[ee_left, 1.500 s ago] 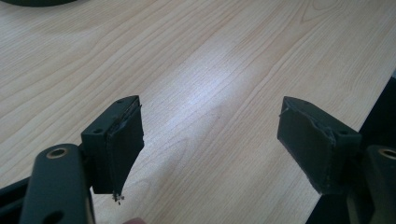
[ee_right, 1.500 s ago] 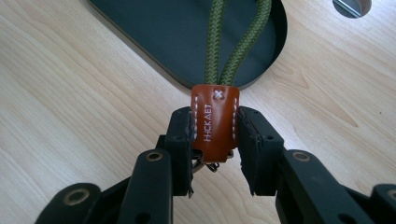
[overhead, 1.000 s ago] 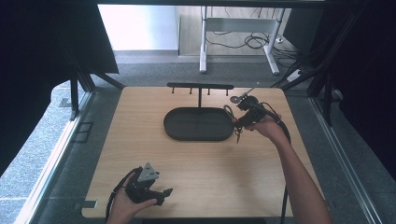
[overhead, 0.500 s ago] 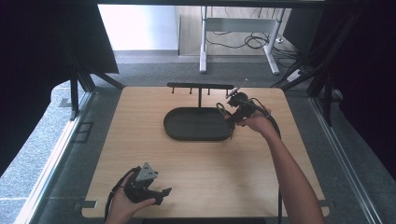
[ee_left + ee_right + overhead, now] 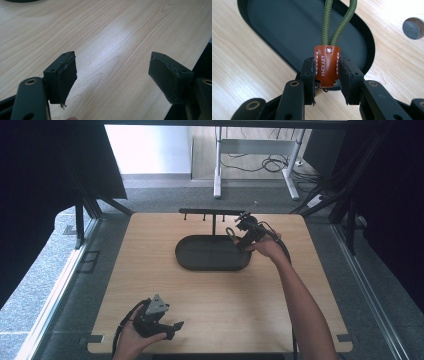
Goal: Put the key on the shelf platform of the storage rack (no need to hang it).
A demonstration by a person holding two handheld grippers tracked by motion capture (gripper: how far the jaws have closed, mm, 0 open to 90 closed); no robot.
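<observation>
Right gripper (image 5: 327, 75) clamped on the cord loop's leather tab (image 5: 327, 65) over the tray (image 5: 287, 30); next, hooking onto the rack (image 5: 215, 212).

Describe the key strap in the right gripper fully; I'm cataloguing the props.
The key strap is a loop of olive-green braided cord joined by a brown leather tab with white stitching and stamped lettering. The right gripper clamps the tab from both sides. The loop points away, above the dark oval tray. Something metallic shows beneath, unclear.
</observation>
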